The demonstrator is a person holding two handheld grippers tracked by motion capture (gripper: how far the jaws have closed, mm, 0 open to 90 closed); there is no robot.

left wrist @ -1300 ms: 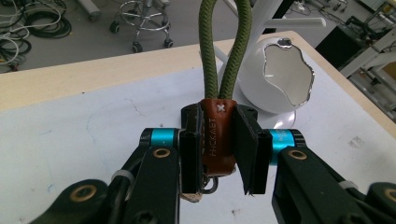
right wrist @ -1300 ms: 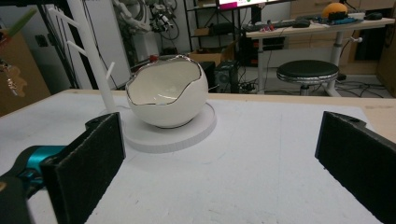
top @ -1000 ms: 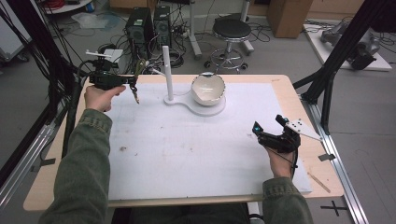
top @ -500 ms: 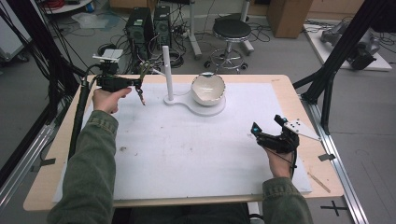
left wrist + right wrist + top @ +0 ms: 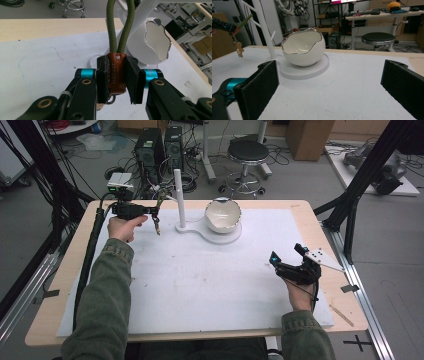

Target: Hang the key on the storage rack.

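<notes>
- Step in hand, as judged: carrying the key ring to the rack for hanging, loop end leading.
- Left gripper (image 5: 154, 210) at about 10 o'clock on the white table mat (image 5: 200, 290), jaws pressed flat against the brown leather tab of the olive-green cord-loop key ring (image 5: 116, 75).
- Cord loop rising out of the tab toward the rack; small keys (image 5: 156, 226) dangling below, clear of the mat.
- Tall white peg rack (image 5: 178, 195) at 12 o'clock on the mat, just to 3 o'clock of the left gripper; short side pegs jutting from its post.
- Loop tip close beside one peg in the high view; over the peg or only next to it, impossible to tell.
- White egg-shaped ceramic bowl with a jagged silver rim (image 5: 223, 214) on the rack's round base, at 3 o'clock from the post, apparently empty in the right gripper view.
- Right gripper (image 5: 287, 254) at 4 o'clock on the mat, well apart from the rack, jaws spread wide and holding nothing.
- Next move, as judged: a short advance toward 3 o'clock with the loop held open around the peg tip, then a slight drop to seat the cord before easing the jaws apart.
- Worth watching: swinging keys and a loop collapsing flat against the peg.
</notes>
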